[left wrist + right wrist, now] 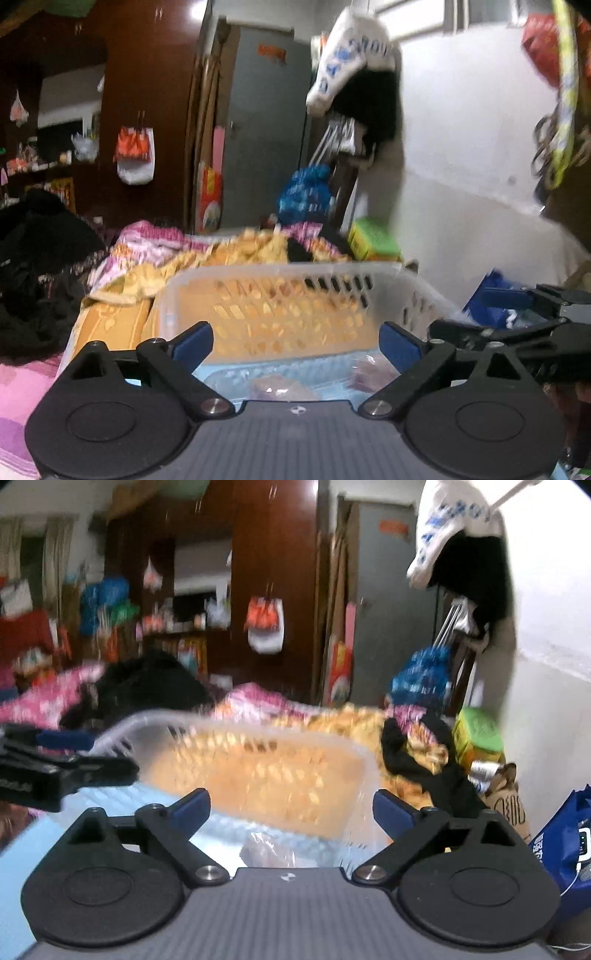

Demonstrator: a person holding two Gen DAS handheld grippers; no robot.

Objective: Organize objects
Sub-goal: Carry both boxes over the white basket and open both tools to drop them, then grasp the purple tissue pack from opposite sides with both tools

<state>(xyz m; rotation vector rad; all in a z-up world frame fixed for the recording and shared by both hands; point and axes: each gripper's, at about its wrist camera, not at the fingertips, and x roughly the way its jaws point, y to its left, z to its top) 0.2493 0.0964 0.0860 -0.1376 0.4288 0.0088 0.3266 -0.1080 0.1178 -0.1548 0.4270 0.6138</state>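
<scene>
A white slotted plastic basket (pixel 295 273) stands on a bed just ahead of both grippers; it also shows in the right wrist view (pixel 207 720). Its pale blue floor (pixel 229 373) holds clear plastic-wrapped packets (pixel 280 387), also seen in the right wrist view (pixel 273 845). My left gripper (pixel 295 339) is open and empty over the basket's near side. My right gripper (pixel 291 808) is open and empty over the same basket. The right gripper shows at the right edge of the left wrist view (pixel 517 317), and the left gripper at the left edge of the right wrist view (pixel 66 760).
Orange patterned bedding (pixel 229 254) and pink cloth (pixel 147 236) lie behind the basket, with black clothes (pixel 37 266) at left. A green-yellow box (pixel 373 240) and a blue bag (pixel 565 849) sit by the white wall at right. A wardrobe and grey door stand behind.
</scene>
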